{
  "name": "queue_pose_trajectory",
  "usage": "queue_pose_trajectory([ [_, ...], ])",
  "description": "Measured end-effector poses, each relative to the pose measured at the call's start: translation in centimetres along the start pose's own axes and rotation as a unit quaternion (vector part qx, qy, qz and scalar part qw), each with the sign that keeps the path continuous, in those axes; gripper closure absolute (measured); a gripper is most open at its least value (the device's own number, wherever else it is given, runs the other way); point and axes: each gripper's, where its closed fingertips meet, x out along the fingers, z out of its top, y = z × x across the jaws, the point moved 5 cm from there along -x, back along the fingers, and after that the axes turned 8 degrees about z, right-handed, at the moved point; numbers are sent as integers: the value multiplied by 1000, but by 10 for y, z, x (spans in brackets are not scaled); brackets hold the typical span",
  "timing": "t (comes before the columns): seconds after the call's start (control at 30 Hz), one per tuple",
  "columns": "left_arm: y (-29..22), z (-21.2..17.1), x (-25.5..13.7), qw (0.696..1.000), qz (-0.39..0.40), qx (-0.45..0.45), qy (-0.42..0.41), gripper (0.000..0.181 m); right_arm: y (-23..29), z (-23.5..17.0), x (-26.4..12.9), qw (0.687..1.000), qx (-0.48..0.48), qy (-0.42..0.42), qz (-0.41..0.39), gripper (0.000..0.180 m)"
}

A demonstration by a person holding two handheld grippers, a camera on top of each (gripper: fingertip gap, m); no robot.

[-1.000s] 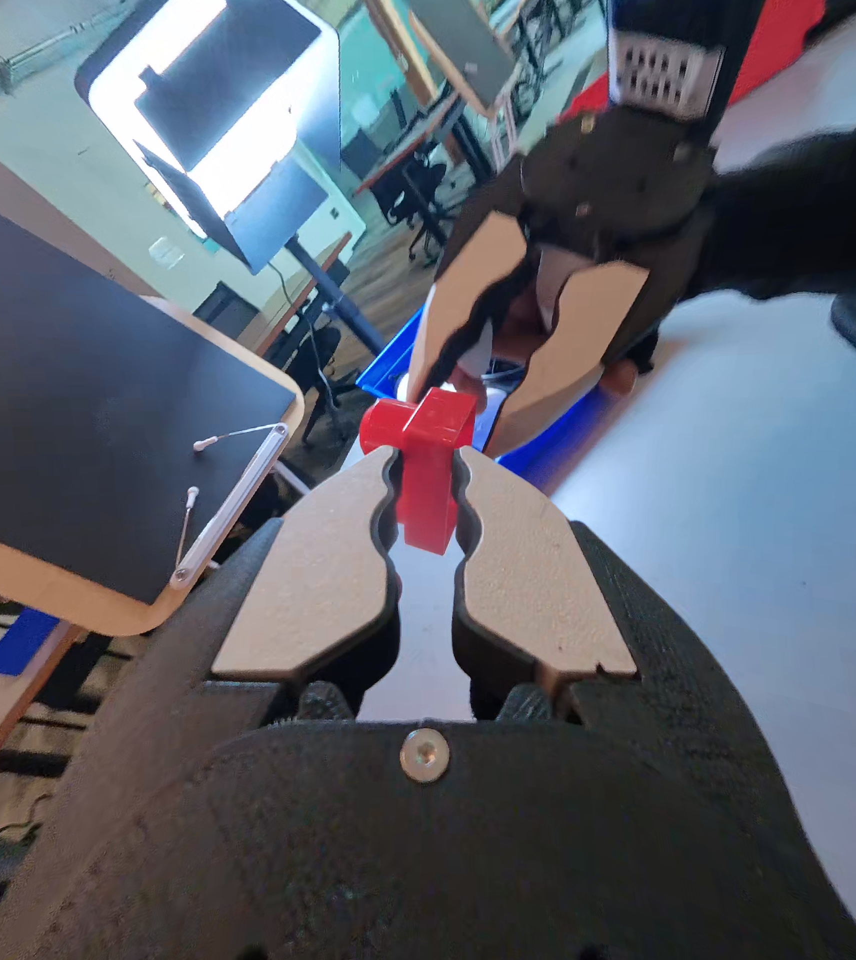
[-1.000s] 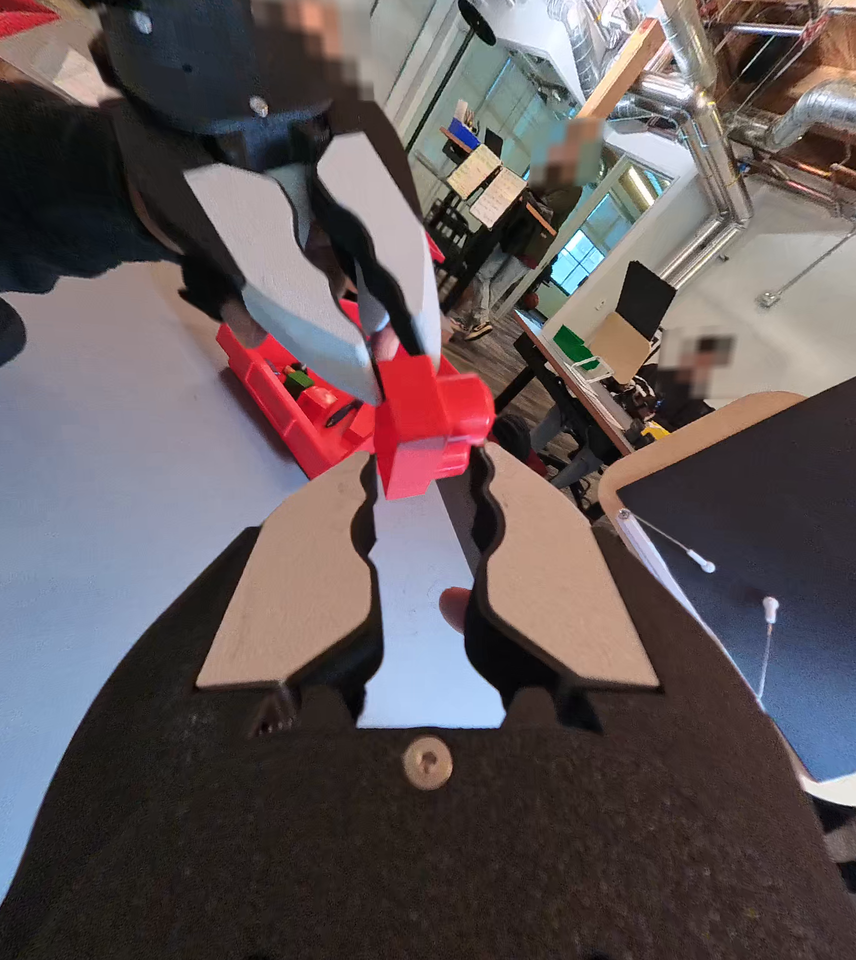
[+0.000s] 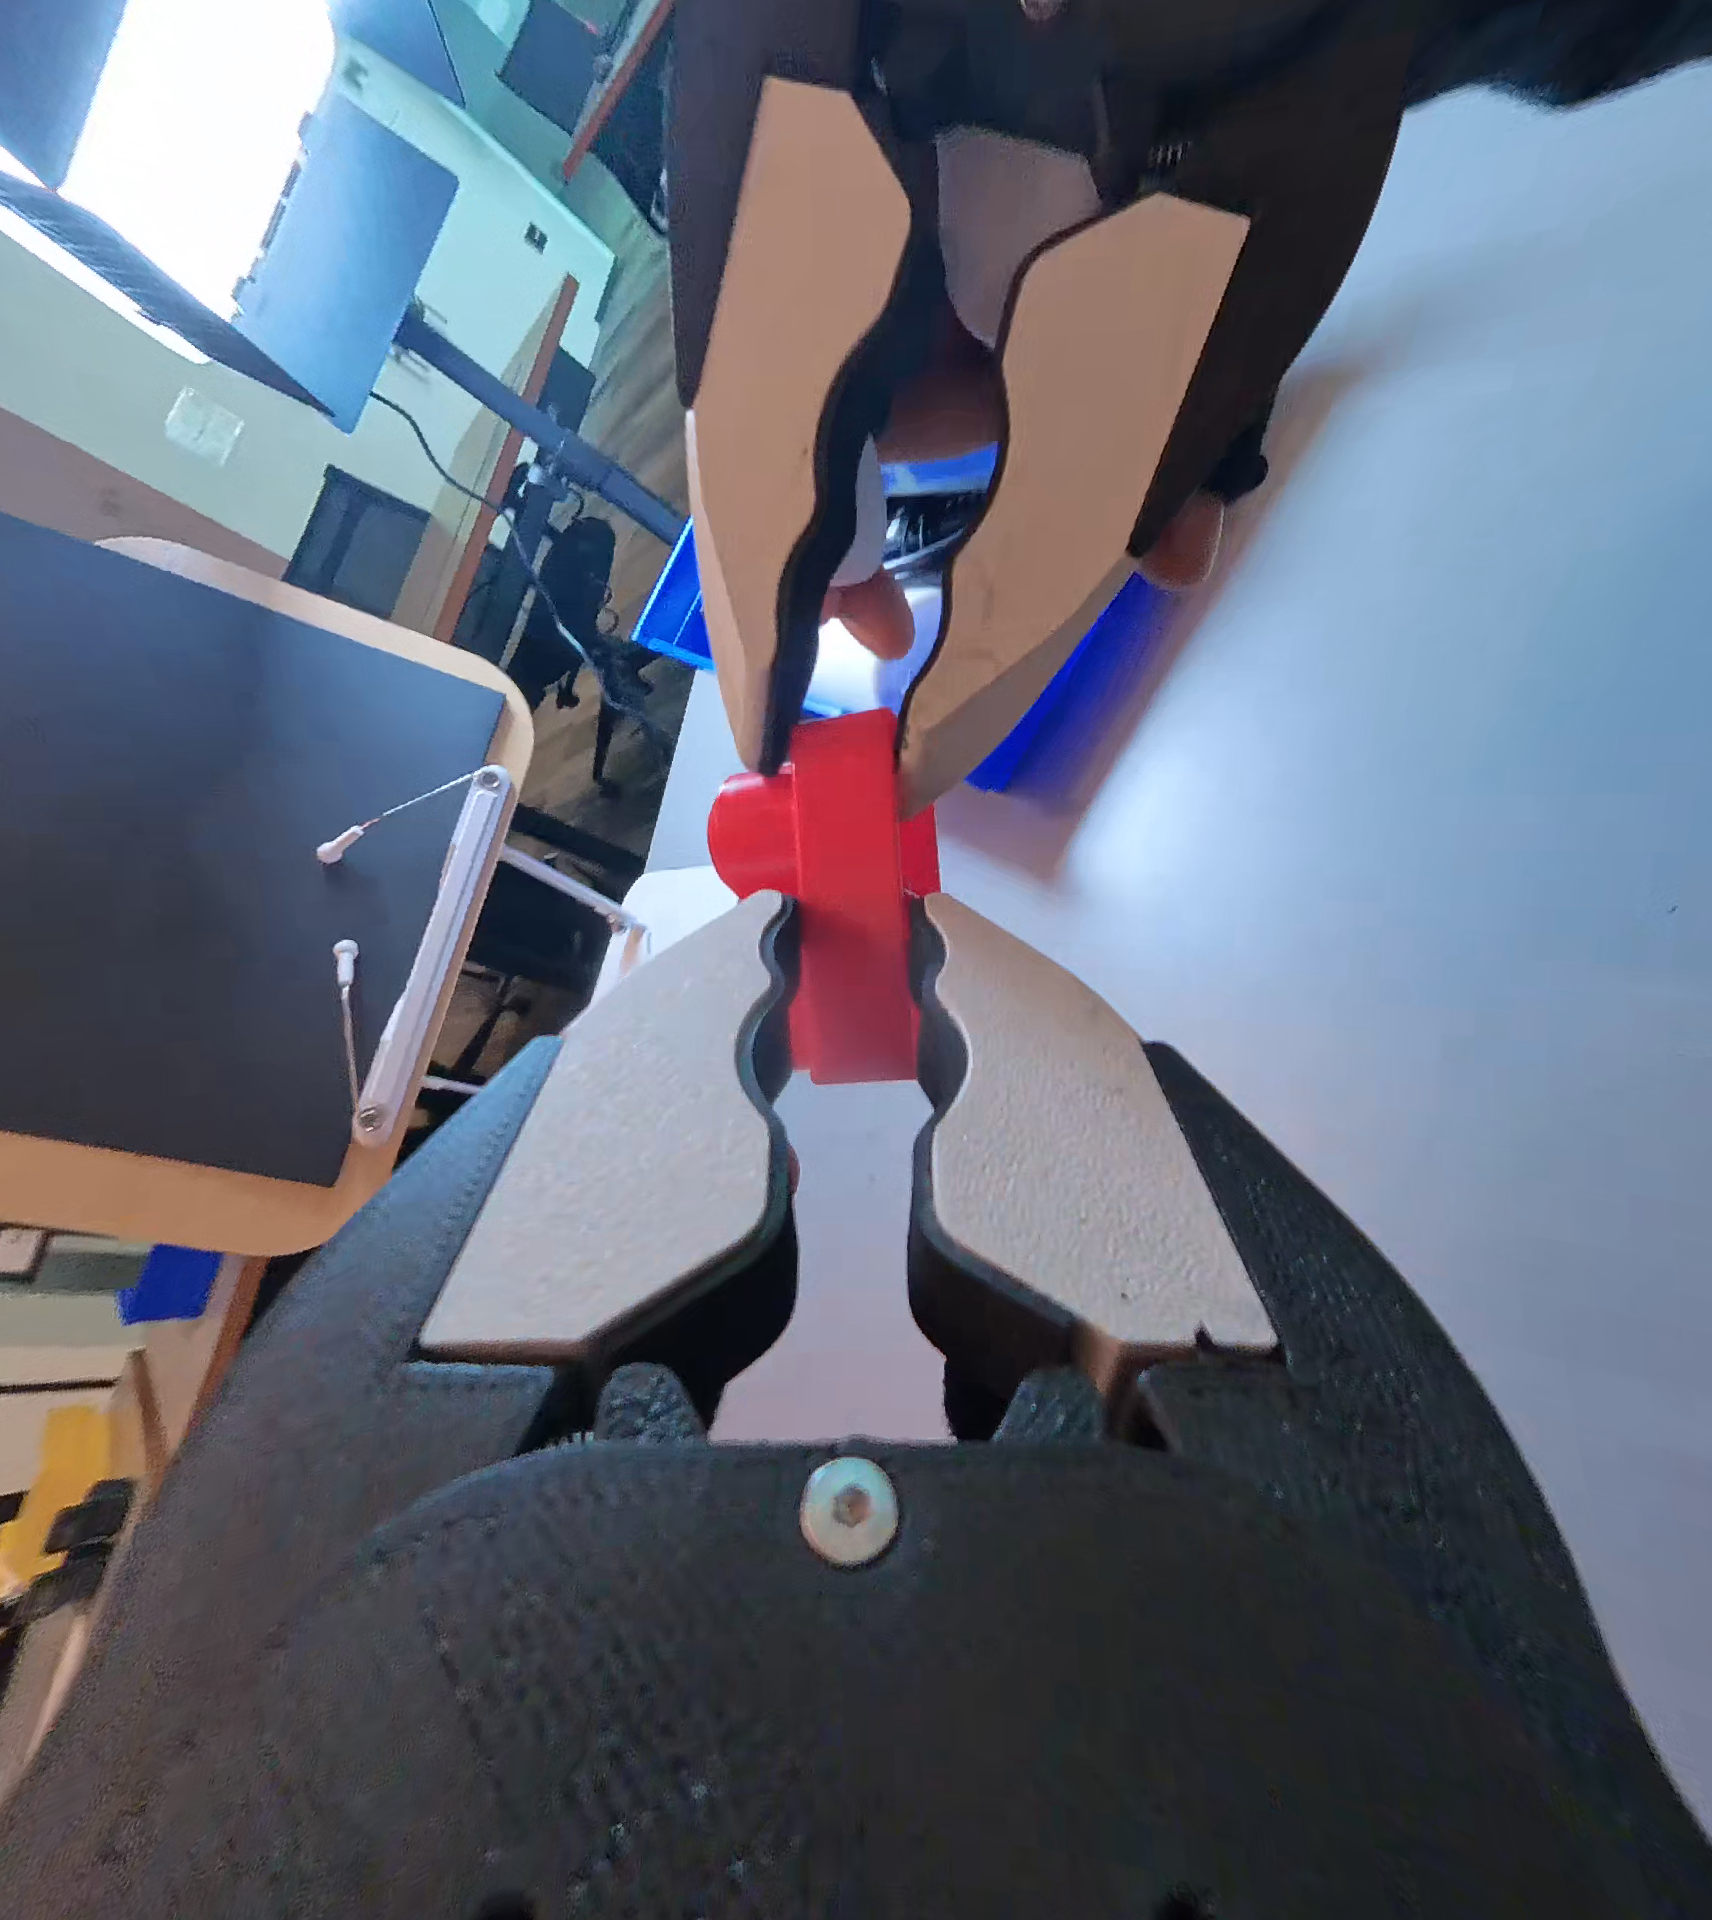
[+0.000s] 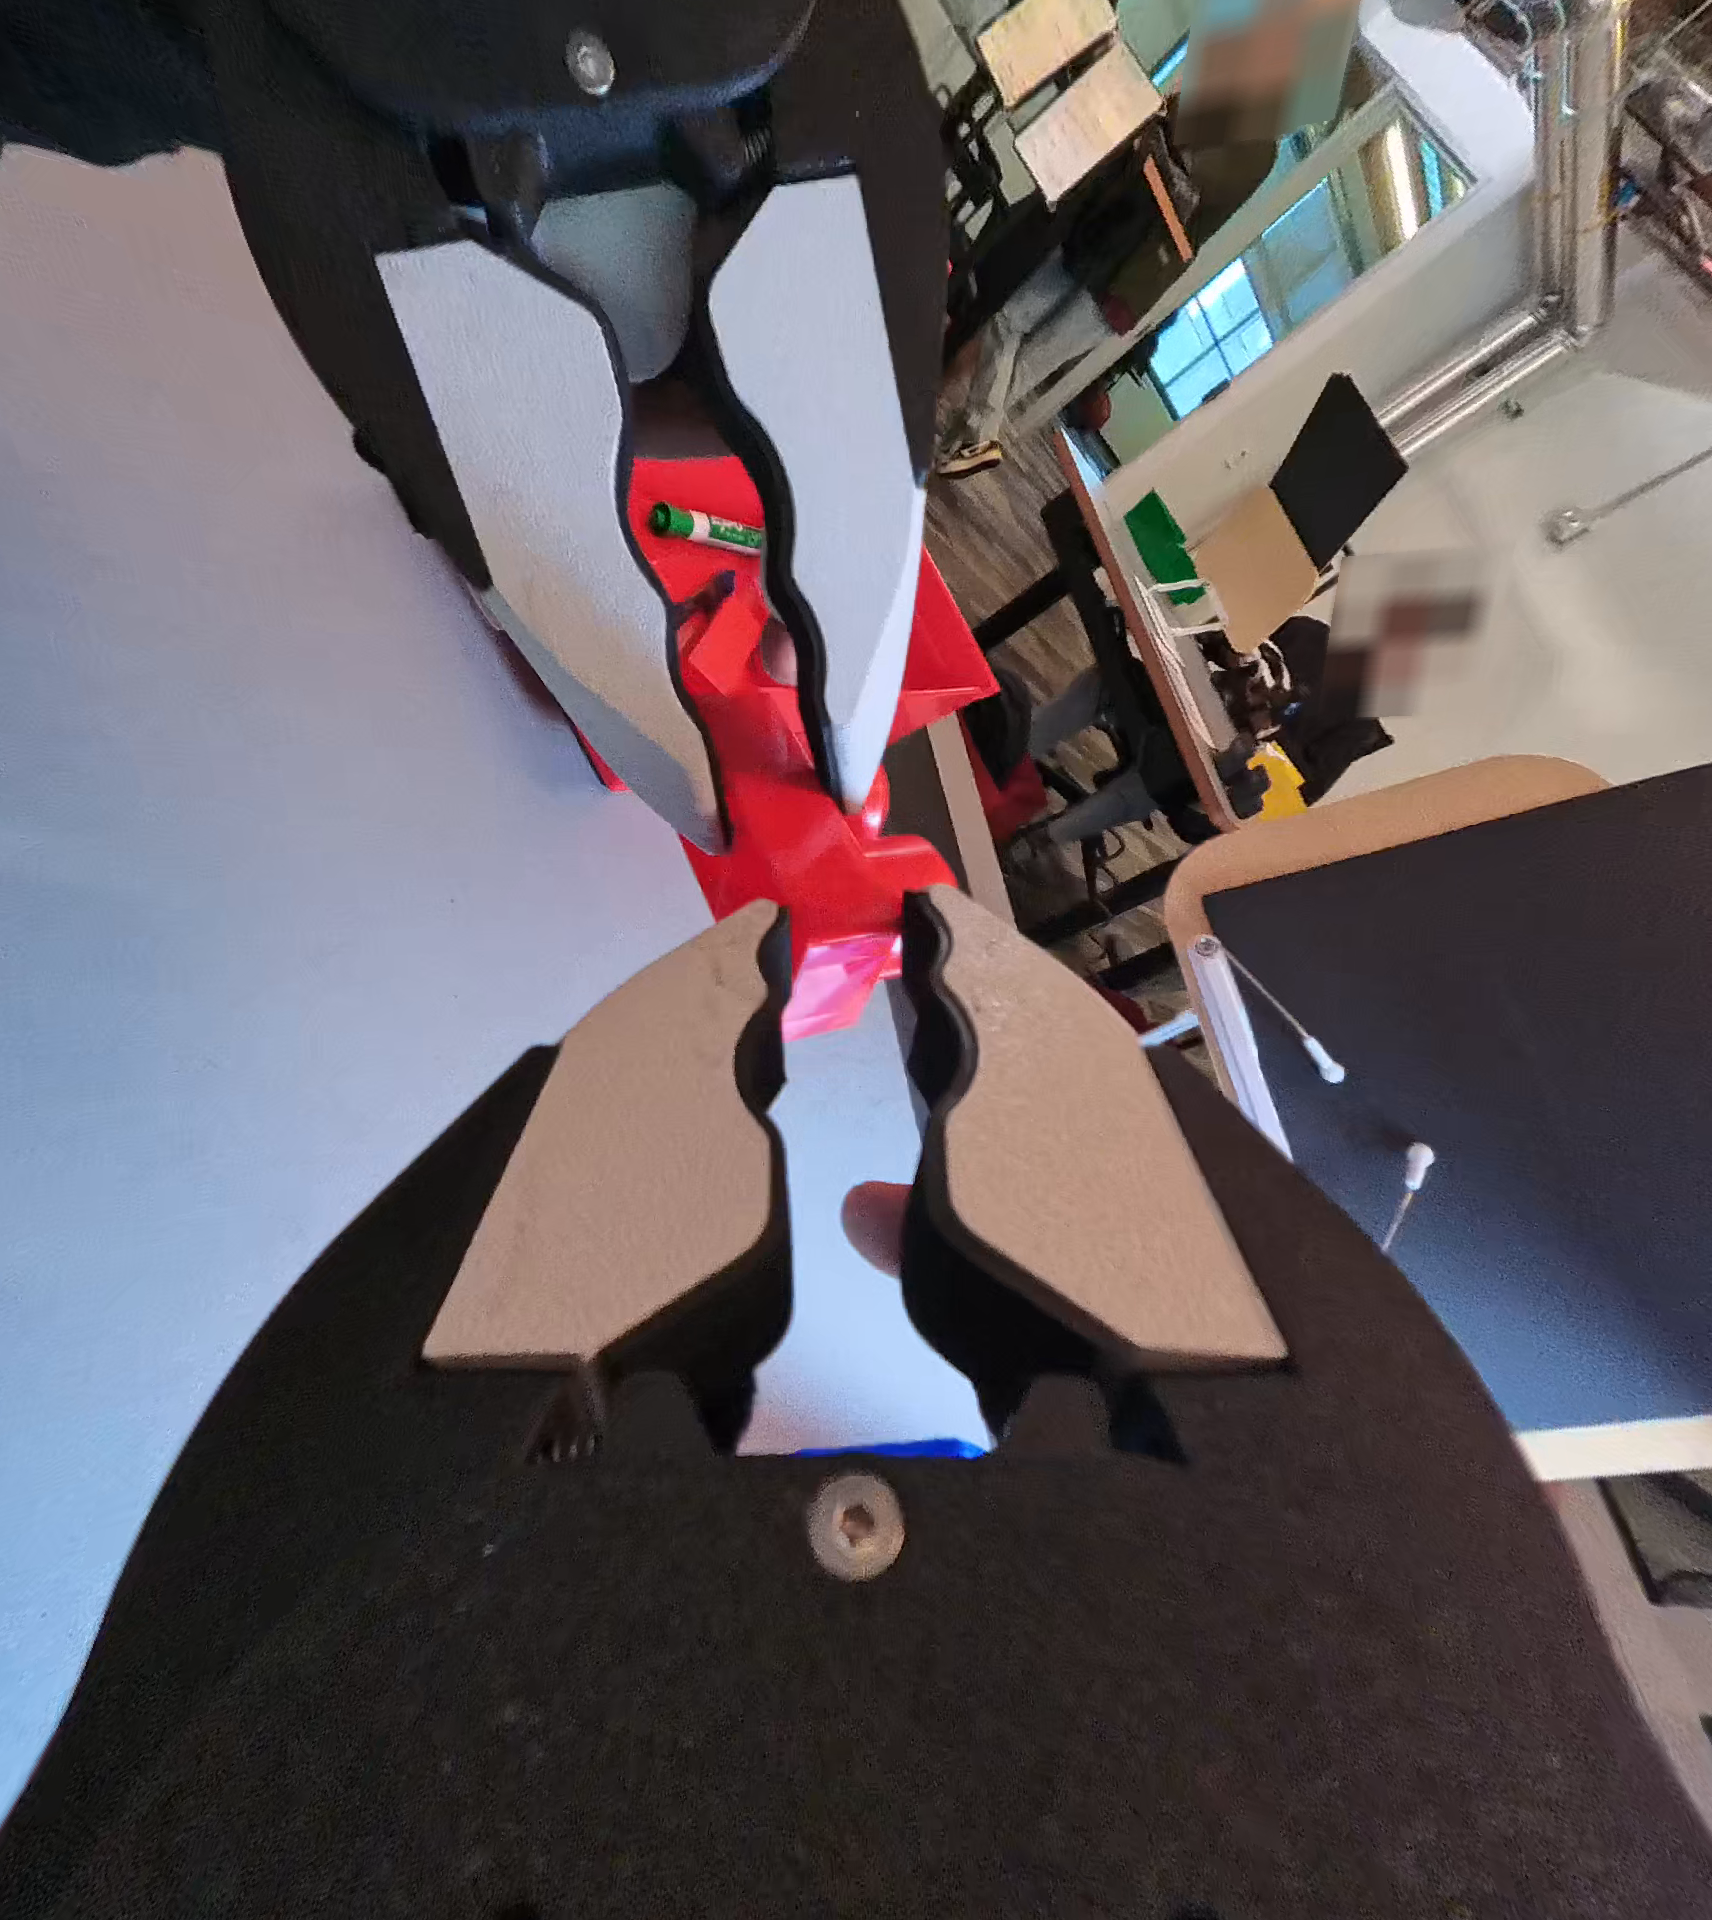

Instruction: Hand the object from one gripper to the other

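A red cross-shaped block (image 3: pixel 847 883) is held in the air between both grippers. My left gripper (image 3: pixel 852 920) is shut on its near end, and the block's arms stick out past the fingertips. My right gripper (image 3: pixel 831 774) comes in from above, its fingertips clamped on the block's far end. In the right wrist view, my right gripper (image 4: pixel 841 920) is shut on the block (image 4: pixel 810 862). The left gripper (image 4: pixel 790 816) grips the opposite end from above. Part of the block is hidden between the pads.
A white table (image 3: pixel 1454 831) lies below, also seen in the right wrist view (image 4: pixel 156 727). A red bin (image 4: pixel 945 665) holds a green marker (image 4: pixel 706 530). A blue bin (image 3: pixel 670 613) sits behind the right gripper. A black board with a wooden rim (image 3: pixel 156 831) stands beside the table. My two grippers' fingertips are within a few centimetres of each other.
The right gripper has moved in onto the block and its fingers have closed on the free end. The left gripper still holds the block.
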Motion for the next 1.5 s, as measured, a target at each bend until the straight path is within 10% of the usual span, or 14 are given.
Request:
queue_pose_trajectory([
  [0.3,23,3,-15,977,-26,-167,-129,147,-17,4,-15,994,20,-92,-53,160],
  [0.83,27,0,-17,977,-28,-175,-116,147,-18,12,-21,988,16,-140,-66,160],
  [1.5,2,7,-4,998,41,52,-9,162,4,-7,8,997,-48,58,-14,160],
])
